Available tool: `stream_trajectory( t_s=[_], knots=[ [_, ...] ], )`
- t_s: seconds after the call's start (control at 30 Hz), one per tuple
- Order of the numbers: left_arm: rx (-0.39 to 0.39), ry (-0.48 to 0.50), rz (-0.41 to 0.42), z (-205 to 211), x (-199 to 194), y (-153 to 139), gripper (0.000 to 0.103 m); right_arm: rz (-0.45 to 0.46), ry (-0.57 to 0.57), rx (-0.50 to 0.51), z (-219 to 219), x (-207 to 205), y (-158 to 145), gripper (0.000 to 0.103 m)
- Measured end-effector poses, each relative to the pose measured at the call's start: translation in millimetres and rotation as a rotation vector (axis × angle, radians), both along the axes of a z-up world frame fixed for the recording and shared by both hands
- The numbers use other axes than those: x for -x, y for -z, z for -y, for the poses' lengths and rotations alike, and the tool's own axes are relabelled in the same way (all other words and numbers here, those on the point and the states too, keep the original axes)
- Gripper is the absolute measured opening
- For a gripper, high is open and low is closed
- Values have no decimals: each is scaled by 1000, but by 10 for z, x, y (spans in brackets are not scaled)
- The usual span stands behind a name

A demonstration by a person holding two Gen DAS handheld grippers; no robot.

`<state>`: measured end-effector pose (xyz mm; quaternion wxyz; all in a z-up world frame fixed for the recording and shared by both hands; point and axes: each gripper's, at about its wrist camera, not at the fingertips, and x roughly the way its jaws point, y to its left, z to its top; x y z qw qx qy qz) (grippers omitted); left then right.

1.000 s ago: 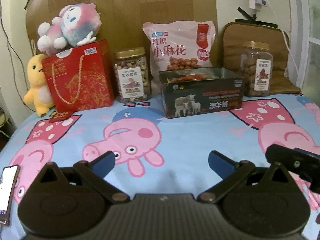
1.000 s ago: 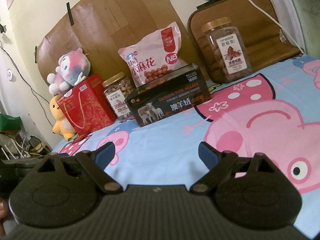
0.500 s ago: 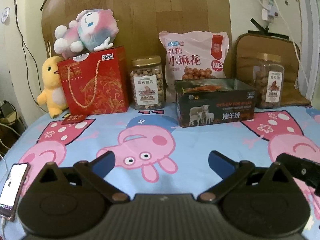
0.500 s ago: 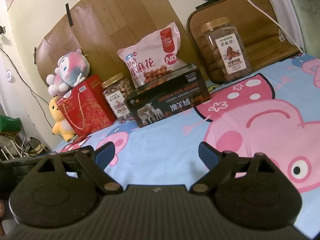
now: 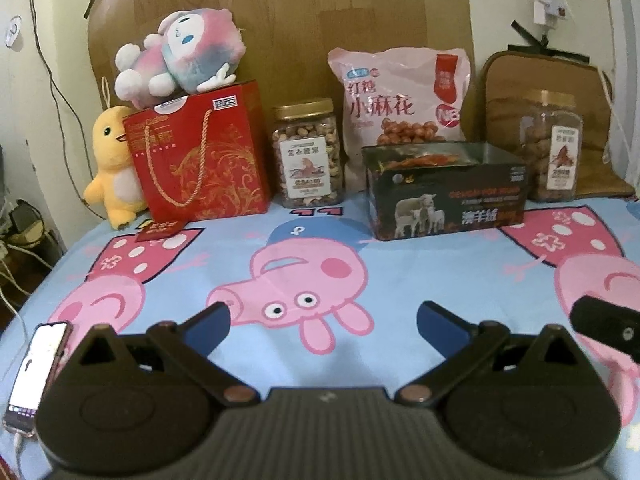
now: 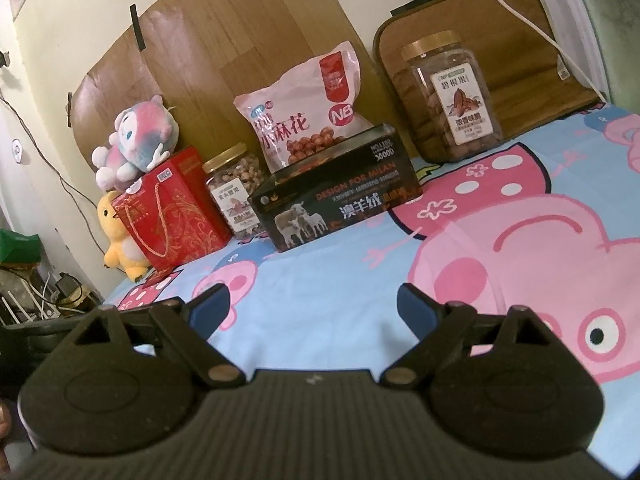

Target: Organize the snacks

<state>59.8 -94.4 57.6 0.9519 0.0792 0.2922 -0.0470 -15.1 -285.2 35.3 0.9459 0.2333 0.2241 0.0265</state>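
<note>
Along the back of the cartoon-print bed stand a red gift bag (image 5: 200,152), a jar of nuts (image 5: 308,154), a pink snack bag (image 5: 402,106), a dark open box (image 5: 448,192) with orange packets inside, and a second jar (image 5: 554,146). The same row shows in the right wrist view: gift bag (image 6: 172,216), nut jar (image 6: 236,190), pink bag (image 6: 304,112), dark box (image 6: 340,204), tall jar (image 6: 452,96). My left gripper (image 5: 322,320) is open and holds nothing, well short of the snacks. My right gripper (image 6: 312,306) is open too, also short of them.
A pink plush toy (image 5: 180,52) lies on the gift bag and a yellow plush duck (image 5: 110,160) leans beside it. A phone (image 5: 38,372) lies at the bed's left edge, cables beyond. The other gripper's dark part (image 5: 608,330) shows at right.
The left wrist view has shifted so the row of snacks sits lower and further right in frame. The right gripper has barely moved. Both grippers stay open.
</note>
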Motion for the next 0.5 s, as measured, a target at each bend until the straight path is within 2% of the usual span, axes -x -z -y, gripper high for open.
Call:
stream_trajectory(
  t_s=[0.13, 0.5],
  knots=[
    [-57, -31, 1, 27, -27, 37, 103, -4, -2, -1, 4, -8, 11, 92],
    [-64, -25, 14, 18, -15, 52, 103, -13, -1, -14, 11, 1, 44, 93]
  ],
)
